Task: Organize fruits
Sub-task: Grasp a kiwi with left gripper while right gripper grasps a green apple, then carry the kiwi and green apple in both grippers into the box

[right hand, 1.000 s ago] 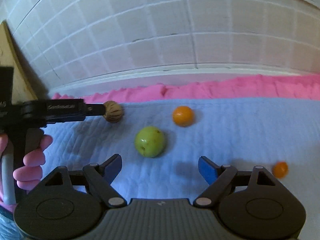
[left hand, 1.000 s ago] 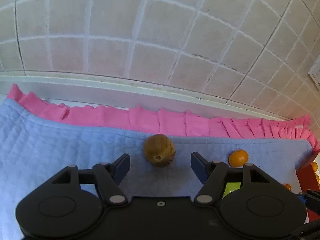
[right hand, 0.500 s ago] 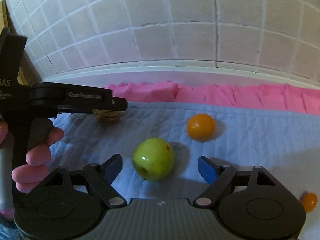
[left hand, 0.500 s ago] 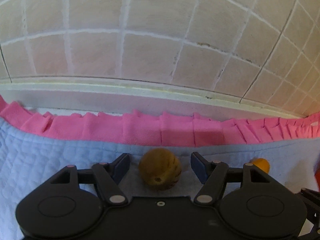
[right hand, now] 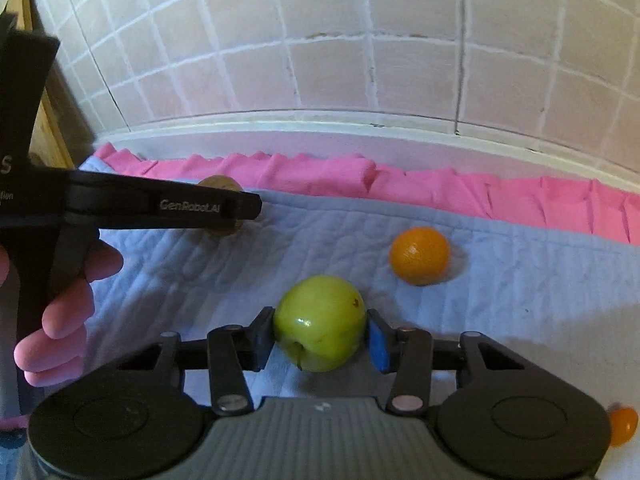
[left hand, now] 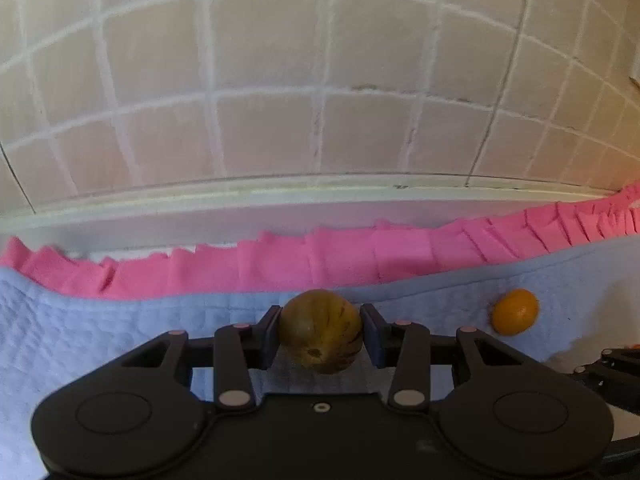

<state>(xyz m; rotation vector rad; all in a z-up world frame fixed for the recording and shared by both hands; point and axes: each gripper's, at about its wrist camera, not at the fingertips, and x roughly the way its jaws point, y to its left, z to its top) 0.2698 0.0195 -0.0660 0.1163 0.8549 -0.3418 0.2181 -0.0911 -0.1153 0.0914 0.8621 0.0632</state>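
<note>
Left tool pinches one brown striped round fruit, stem-end toward camera; right tool pinches one green apple on the blue quilted mat.

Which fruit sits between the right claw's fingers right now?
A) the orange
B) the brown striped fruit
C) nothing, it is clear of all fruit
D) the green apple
D: in the right wrist view the right claw has a finger pressed against each side of the green apple, while the orange lies apart on the blue quilt.

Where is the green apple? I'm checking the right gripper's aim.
In the right wrist view, the green apple sits low and central between the right gripper fingers, on the blue quilt.
</note>
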